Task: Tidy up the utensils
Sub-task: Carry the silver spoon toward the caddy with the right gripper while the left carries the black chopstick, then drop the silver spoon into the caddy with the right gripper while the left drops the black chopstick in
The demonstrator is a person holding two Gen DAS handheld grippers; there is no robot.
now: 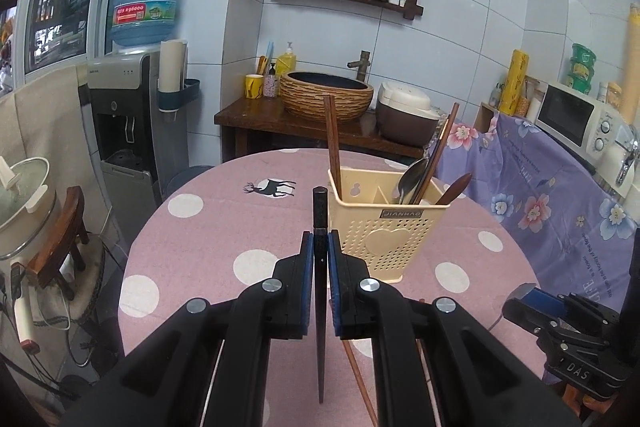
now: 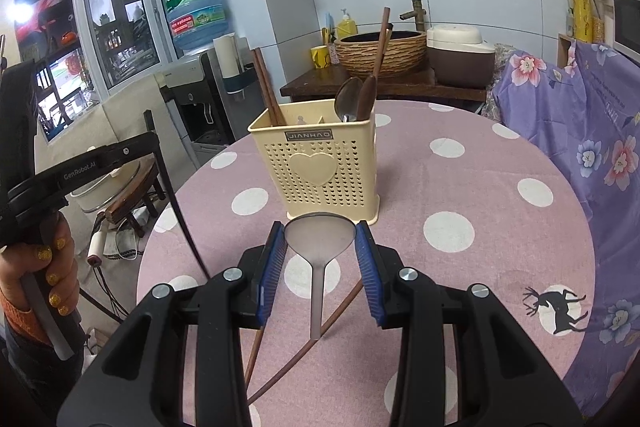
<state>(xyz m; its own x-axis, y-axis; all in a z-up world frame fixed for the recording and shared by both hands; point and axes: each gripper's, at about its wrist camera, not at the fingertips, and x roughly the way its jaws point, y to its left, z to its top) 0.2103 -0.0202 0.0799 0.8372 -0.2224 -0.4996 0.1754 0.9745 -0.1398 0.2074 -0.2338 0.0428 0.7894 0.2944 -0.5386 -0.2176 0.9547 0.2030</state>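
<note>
only the right wrist view shows the right gripper (image 2: 320, 247) partly open, its blue pads clamped on the bowl of a grey spoon (image 2: 320, 239), with the left hand (image 2: 40, 267) off to its left, while the left wrist view shows the left gripper (image 1: 320, 247) nearly closed on a dark chopstick (image 1: 320, 267). just ahead of both stands the cream utensil holder (image 2: 320, 167) on the pink dotted table (image 2: 460, 187). its left compartment holds brown chopsticks (image 2: 266, 91), its right a metal spoon (image 2: 347, 99) and a wooden spoon (image 2: 370, 87); loose chopsticks (image 2: 280, 367) lie on the table under the right gripper.

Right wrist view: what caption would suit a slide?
Right gripper holds a spoon by its bowl before the cream utensil basket.
</note>
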